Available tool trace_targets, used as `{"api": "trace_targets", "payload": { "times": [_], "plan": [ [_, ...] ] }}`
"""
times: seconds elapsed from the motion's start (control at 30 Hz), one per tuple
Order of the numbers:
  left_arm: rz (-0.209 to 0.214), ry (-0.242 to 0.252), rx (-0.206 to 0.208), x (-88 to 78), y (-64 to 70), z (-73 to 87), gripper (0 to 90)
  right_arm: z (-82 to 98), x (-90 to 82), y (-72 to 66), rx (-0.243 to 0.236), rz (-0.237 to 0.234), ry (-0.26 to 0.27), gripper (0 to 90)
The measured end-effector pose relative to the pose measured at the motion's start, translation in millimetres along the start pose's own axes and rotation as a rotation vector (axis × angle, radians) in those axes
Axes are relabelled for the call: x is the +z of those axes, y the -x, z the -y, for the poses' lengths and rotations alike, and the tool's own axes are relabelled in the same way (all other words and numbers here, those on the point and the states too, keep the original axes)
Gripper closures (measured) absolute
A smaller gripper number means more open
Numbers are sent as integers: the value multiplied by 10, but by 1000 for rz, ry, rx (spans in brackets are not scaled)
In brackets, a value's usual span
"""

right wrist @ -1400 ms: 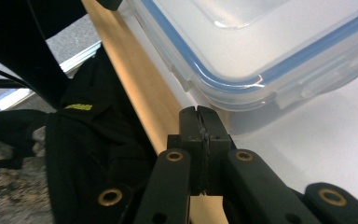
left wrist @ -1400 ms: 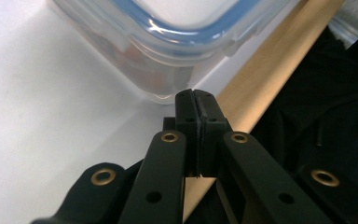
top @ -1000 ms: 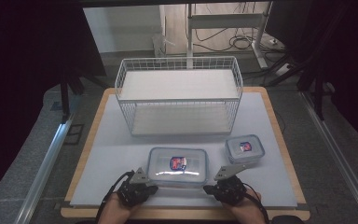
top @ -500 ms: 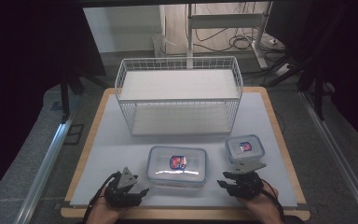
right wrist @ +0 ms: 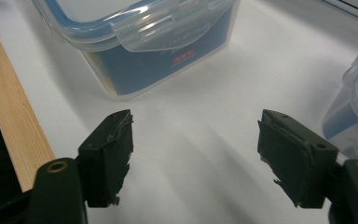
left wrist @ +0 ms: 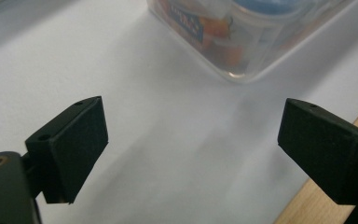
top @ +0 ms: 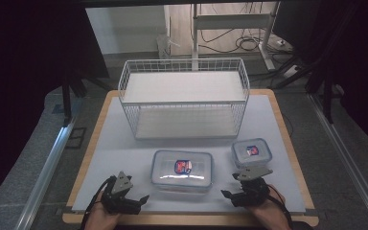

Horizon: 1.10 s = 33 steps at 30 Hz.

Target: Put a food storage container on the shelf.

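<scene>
Large clear container [top: 182, 169] near table [top: 124, 148] front edge, centre; small container [top: 251, 152] toward front right; white wire basket [top: 184, 96] at back edge. Left gripper [top: 136, 200] at front left corner, jaws spread wide, grasping nothing. Right gripper [top: 231, 194] at front right, just before small container, jaws likewise released.

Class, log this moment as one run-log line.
left tongs: open, empty | right tongs: open, empty | big box, small box: on table, lidded
</scene>
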State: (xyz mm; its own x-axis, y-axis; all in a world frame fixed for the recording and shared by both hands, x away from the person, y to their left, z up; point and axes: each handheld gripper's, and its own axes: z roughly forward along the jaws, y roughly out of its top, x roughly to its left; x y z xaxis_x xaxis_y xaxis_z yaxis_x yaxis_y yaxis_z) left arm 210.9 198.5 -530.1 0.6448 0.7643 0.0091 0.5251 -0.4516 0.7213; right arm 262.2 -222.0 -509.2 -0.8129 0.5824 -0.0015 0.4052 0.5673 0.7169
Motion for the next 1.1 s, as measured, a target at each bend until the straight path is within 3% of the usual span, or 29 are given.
{"api": "trace_targets", "payload": {
  "times": [0.23,0.37,0.77,1.0,1.1],
  "plan": [
    [19,58,-50,-21,-69,14,72,-17,-15,3,26,-3,13,205],
    [-4,39,-48,-22,-78,1,71,-37,-30,-16,33,-15,15,172],
    [-12,22,-43,-49,-108,-68,47,-102,-78,-7,84,-60,37,113],
    [1,42,-49,-97,-182,-193,29,-186,-105,12,94,-57,51,115],
    [1,20,-61,-86,-248,-318,13,-261,-86,20,102,-47,52,80]
  ]
}}
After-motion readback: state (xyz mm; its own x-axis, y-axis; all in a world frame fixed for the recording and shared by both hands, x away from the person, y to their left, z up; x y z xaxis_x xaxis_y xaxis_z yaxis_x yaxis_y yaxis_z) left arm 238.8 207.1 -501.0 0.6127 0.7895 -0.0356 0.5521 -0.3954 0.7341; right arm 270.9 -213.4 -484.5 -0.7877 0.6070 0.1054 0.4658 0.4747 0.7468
